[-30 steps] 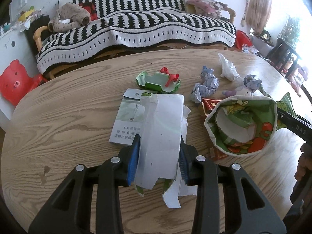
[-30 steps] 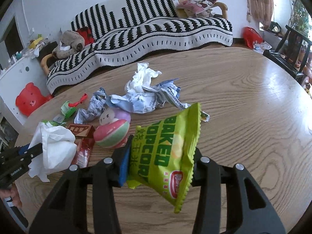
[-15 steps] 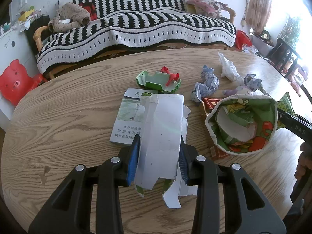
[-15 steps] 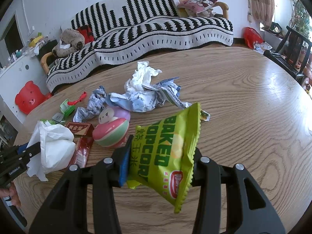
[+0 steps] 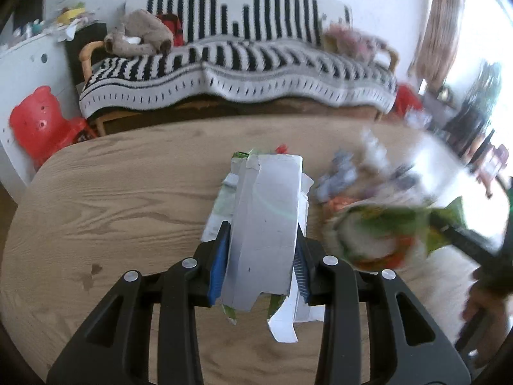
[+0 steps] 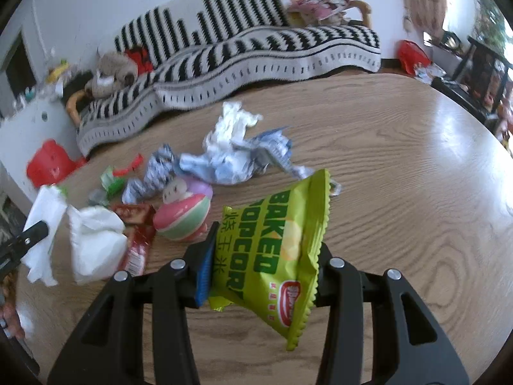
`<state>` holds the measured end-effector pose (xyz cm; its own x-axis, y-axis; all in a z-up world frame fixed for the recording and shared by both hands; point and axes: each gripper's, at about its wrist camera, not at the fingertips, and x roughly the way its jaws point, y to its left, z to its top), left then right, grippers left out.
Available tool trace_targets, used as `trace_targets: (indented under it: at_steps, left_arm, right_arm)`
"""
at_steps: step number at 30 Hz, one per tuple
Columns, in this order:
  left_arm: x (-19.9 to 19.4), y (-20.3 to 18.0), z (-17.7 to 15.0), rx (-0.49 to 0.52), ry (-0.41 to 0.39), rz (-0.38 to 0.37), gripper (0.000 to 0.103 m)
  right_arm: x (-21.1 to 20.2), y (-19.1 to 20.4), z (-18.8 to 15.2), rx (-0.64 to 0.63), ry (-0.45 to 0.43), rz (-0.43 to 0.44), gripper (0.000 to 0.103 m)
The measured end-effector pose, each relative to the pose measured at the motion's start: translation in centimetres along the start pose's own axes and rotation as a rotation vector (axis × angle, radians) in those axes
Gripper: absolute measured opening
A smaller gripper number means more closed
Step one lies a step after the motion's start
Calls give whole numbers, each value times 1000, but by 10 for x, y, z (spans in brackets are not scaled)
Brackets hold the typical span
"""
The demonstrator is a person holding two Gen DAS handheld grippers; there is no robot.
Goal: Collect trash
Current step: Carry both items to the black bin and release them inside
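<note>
My left gripper (image 5: 261, 256) is shut on a torn white and green paper carton (image 5: 266, 224), held above the wooden table (image 5: 112, 199). My right gripper (image 6: 261, 256) is shut on an open green popcorn bag (image 6: 279, 243); the bag's mouth (image 5: 381, 234) appears blurred at right in the left wrist view. Crumpled blue-white wrappers (image 6: 234, 154), a pink-green round toy (image 6: 184, 216), a red packet (image 6: 138, 247) and a green-red scrap (image 6: 115, 178) lie on the table. The white carton (image 6: 93, 243) and left gripper's arm (image 6: 22, 240) show at the left edge.
A sofa with a black-and-white striped blanket (image 5: 237, 70) stands behind the table. A red bear-shaped stool (image 5: 35, 122) is at left. A hand (image 5: 484, 304) holds the right gripper's handle. Bare wood lies at right (image 6: 416, 176).
The left gripper rose with the carton, lifting it off the table; its view is now blurred. The right gripper and popcorn bag stayed nearly still.
</note>
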<state>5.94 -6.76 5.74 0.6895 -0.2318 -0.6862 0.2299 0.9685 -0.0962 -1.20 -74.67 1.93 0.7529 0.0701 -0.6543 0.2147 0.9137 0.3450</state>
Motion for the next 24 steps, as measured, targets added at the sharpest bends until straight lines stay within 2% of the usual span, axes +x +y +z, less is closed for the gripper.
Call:
trace_targets:
  at_steps: [4, 7, 10, 13, 16, 18, 21, 24]
  left_arm:
    - [-52, -53, -7, 92, -43, -94, 36]
    - [-87, -110, -15, 193, -61, -178, 36]
    - [-110, -176, -38, 287, -43, -301, 36]
    - [-117, -240, -77, 370, 24, -414, 36]
    - [-107, -305, -132, 459, 142, -508, 36]
    - [-94, -331, -163, 477, 224, -544, 36]
    - [-57, -367, -220, 536, 368, -519, 36]
    - [-26, -381, -256, 563, 471, -485, 36]
  right_arm:
    - [-66, -27, 2, 3, -94, -2, 45]
    - [-135, -64, -1, 11, -172, -30, 45]
    - [-193, -105, -12, 29, -221, -91, 45]
    - [-238, -162, -39, 120, -223, -125, 45]
    - [-263, -211, -76, 213, -201, -163, 45]
    - [-263, -236, -108, 252, -136, -162, 45]
    - [-235, -267, -163, 300, 19, -152, 45]
    - [-210, -293, -201, 368, 113, -135, 45]
